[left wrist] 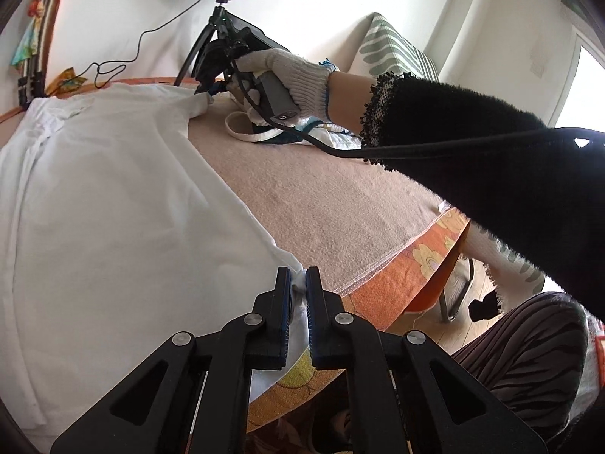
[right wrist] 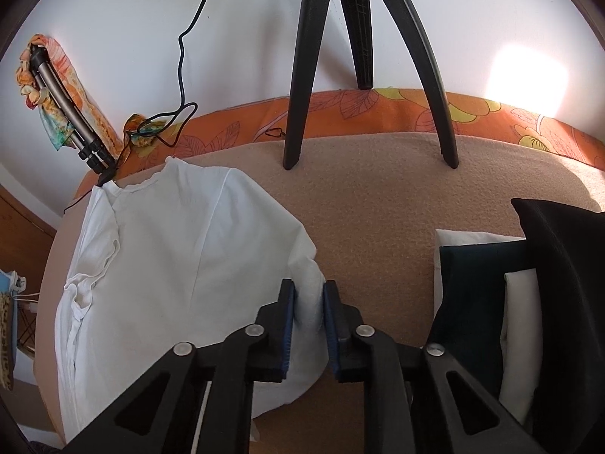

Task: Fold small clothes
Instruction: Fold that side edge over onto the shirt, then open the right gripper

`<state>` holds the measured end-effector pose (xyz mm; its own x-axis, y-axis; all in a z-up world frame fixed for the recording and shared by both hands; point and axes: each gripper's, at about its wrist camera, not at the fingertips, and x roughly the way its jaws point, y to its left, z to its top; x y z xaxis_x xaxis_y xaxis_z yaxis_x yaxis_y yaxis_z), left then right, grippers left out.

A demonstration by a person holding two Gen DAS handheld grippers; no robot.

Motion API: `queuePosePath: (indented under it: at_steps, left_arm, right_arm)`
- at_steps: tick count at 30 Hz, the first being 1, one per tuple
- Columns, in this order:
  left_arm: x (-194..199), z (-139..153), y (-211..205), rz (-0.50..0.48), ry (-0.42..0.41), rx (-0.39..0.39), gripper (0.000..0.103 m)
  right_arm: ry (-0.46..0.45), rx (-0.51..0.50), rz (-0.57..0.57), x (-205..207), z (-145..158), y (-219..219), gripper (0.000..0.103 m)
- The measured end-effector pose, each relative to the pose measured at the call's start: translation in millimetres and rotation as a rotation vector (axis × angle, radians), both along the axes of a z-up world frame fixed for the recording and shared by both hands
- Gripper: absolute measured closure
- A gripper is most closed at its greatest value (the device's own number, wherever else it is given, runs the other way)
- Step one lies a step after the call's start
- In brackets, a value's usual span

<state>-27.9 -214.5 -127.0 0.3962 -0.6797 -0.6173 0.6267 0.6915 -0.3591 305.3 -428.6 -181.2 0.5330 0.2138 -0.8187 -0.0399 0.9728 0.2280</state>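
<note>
Left tongs [left wrist: 298, 283] clenched on the near corner of the white cotton T-shirt [left wrist: 113, 196]; right tongs [right wrist: 308, 302] pinch its far edge. Shirt lies spread left of both on the beige blanket-covered worktop [left wrist: 321, 204]. Risk: thin pinch slips mid-fold, or fabric snags black tripod legs [right wrist: 298, 75] ahead.

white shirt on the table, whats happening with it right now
A person with a handheld claw in each hand is partway through folding a white shirt spread on a beige blanket over the table. The left claw is clamped on the shirt's edge near the table's front edge. The right claw has a fold of the shirt's fabric between its fingers, on the side toward the tripod. A few other folded pieces lie to the right of the shirt.
</note>
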Motion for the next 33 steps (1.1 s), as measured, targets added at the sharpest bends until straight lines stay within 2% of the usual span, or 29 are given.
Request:
queuePosePath:
  at_steps: [2, 9, 17, 24, 30, 33]
  left_arm:
    - [-0.2, 3.0, 8.3, 0.025, 0.009, -0.03, 0.097]
    - [-0.4, 5.2, 27.6, 0.086, 0.033, -0.098, 0.097]
    - [-4.2, 7.9, 67.8, 0.175, 0.041, -0.18, 0.097]
    - [-5.6, -2.1, 120.7, 0.304, 0.072, -0.214, 0.097]
    - [-2.9, -15.2, 145.6, 0.381, 0.109, -0.225, 0.097]
    - [-1.8, -19.2, 151.7, 0.393, 0.115, -0.219, 0.097]
  right_arm:
    - [-0.028, -0.038, 0.005, -2.1, 8.8, 5.8, 0.1]
    - [-0.092, -0.111, -0.013, -3.1, 53.4, 27.6, 0.101]
    - [-0.149, -0.293, 0.05, -0.7, 98.5, 104.4, 0.101]
    - [-0.148, -0.384, 0.128, 13.0, 94.4, 189.4, 0.101]
    - [-0.135, -0.461, 0.221, 27.2, 74.1, 264.0, 0.101]
    - [-0.124, -0.495, 0.244, 34.1, 61.4, 287.2, 0.101]
